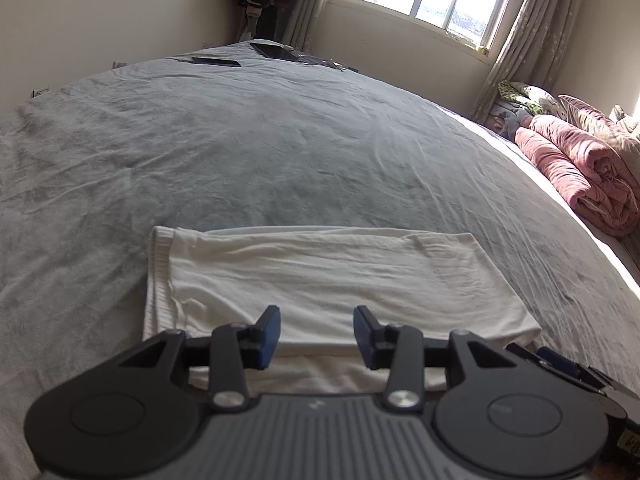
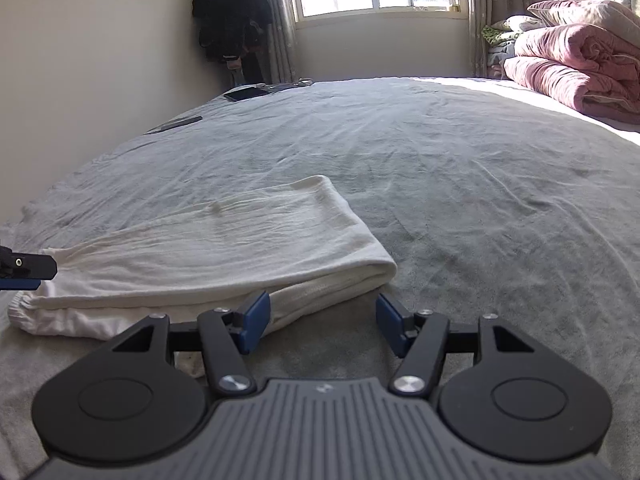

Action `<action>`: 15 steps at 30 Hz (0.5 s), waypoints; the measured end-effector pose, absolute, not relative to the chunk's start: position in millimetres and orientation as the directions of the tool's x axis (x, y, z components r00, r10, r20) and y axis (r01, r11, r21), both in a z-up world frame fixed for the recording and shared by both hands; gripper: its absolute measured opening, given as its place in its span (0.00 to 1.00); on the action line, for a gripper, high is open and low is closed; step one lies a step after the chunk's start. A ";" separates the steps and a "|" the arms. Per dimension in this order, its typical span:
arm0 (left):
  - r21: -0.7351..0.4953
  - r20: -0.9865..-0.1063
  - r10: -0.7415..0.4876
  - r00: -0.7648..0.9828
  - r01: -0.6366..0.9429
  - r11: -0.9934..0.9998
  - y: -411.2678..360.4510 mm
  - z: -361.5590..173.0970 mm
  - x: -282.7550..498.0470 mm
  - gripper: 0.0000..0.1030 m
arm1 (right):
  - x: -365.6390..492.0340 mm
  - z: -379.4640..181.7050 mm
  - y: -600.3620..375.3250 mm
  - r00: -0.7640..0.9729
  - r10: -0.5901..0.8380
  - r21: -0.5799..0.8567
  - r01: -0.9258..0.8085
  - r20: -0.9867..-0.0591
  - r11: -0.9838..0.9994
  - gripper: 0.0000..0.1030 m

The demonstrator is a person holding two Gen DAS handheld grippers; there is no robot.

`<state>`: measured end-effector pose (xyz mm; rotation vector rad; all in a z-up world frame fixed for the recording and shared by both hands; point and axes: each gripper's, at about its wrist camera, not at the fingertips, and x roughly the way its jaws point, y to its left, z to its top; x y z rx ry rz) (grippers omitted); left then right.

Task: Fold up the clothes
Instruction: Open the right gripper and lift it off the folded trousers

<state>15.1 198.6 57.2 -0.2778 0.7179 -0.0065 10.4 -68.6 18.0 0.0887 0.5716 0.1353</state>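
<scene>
1. On the grey bedspread near its front edge lies a white garment, already folded over into a flat, layered rectangle with a ribbed hem at one end.
2. Left hand-held gripper hovers over the garment's near edge, jaws partly apart, blue pads clear of the cloth, holding nothing.
3. Right hand-held gripper sits at the garment's folded corner, jaws wide apart and empty; the corner lies just ahead of them, unpinched.
4. Judged from how it lies, at least one fold is done; a further fold or a tidy-up may remain.
5. Beyond, a rolled pink quilt and dark flat devices rest on the bed.
6. No readable brand or writing; only a small pale mark on each gripper body.
</scene>
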 end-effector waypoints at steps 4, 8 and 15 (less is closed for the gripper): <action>-0.256 -0.658 -0.107 0.746 -0.087 0.963 186.9 59.4 23.7 0.40 | 19.4 16.4 -71.8 0.832 0.128 0.126 -0.070 -0.540 0.990 0.66; -0.222 -0.664 -0.089 0.743 -0.081 0.972 177.2 61.3 27.8 0.41 | 23.5 14.4 -63.1 0.815 0.118 0.058 -0.103 -0.567 0.993 0.69; -0.175 -0.713 -0.047 0.700 -0.112 0.978 180.0 42.0 35.5 0.41 | 33.0 8.6 -83.1 0.817 0.026 -0.001 -0.032 -0.576 0.999 0.78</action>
